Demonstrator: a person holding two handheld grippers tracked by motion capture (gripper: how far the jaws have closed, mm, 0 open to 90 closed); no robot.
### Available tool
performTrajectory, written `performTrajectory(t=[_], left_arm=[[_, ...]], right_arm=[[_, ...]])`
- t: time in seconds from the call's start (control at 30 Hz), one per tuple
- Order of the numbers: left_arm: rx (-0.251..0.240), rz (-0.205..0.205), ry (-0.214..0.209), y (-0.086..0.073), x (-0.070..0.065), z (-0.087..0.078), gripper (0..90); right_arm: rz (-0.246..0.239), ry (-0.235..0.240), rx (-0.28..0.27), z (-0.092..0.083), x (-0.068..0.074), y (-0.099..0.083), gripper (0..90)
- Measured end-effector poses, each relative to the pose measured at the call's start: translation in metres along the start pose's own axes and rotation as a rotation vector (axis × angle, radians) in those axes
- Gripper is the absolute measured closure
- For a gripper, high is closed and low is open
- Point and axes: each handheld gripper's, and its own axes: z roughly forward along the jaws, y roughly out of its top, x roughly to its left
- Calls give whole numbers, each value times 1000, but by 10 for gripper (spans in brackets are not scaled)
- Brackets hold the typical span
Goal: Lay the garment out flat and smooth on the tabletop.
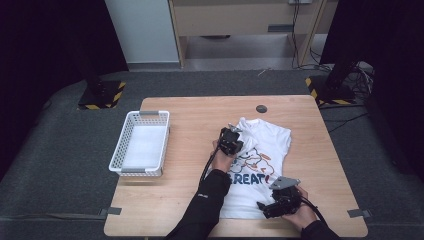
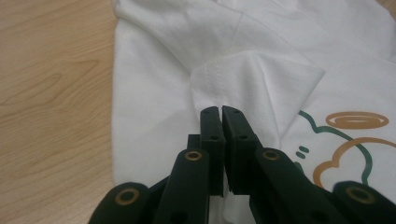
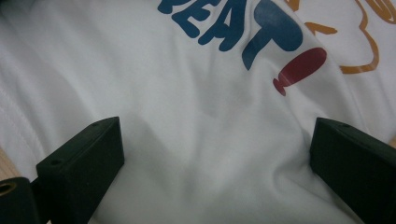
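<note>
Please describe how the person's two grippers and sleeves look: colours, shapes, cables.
Both grippers are black. The left gripper has flat, blocky fingers on arms with brass-coloured rivets. The right gripper carries a grey three-cornered plate on top. A black cable trails from each. The sleeves are black; the left has small white lettering.

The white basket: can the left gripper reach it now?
Probably not right away: the left gripper is shut on the T-shirt's sleeve. The bare table toward the basket looks free, once it lets go.

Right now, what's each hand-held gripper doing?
Left hand-held gripper: shut on a fold of the white T-shirt's sleeve.
Right hand-held gripper: open, jaws wide over the T-shirt's lower part.
</note>
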Motion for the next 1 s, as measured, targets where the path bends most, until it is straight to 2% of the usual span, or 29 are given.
performTrajectory(t=[0.17,0.3,0.4,0.43,0.53,0.67,0.77,0.87,0.97,1.0], left_arm=[[-60,-28,18,4,8,-14,882],[-108,-53,71,8,25,-34,882],[-148,-96,121,7,42,-51,882],[-148,-96,121,7,42,-51,882],[-165,-135,219,-1,67,-72,882],[-154,-169,316,-12,91,-88,881],[-139,-197,356,-21,106,-95,881],[-88,-198,391,-31,116,-93,868],[-15,-192,427,-41,122,-84,765],[4,-198,429,-43,123,-82,698]], right_arm=[[0,-1,0,0,0,0,37],[0,-1,0,0,0,0,37],[1,-1,1,0,0,0,37],[1,-1,1,0,0,0,37],[1,-2,1,0,0,0,36],[1,-2,2,0,0,0,35],[2,-3,3,0,0,0,34],[2,-4,4,0,1,1,34],[2,-4,5,0,1,1,34],[2,-4,6,0,1,1,34]])
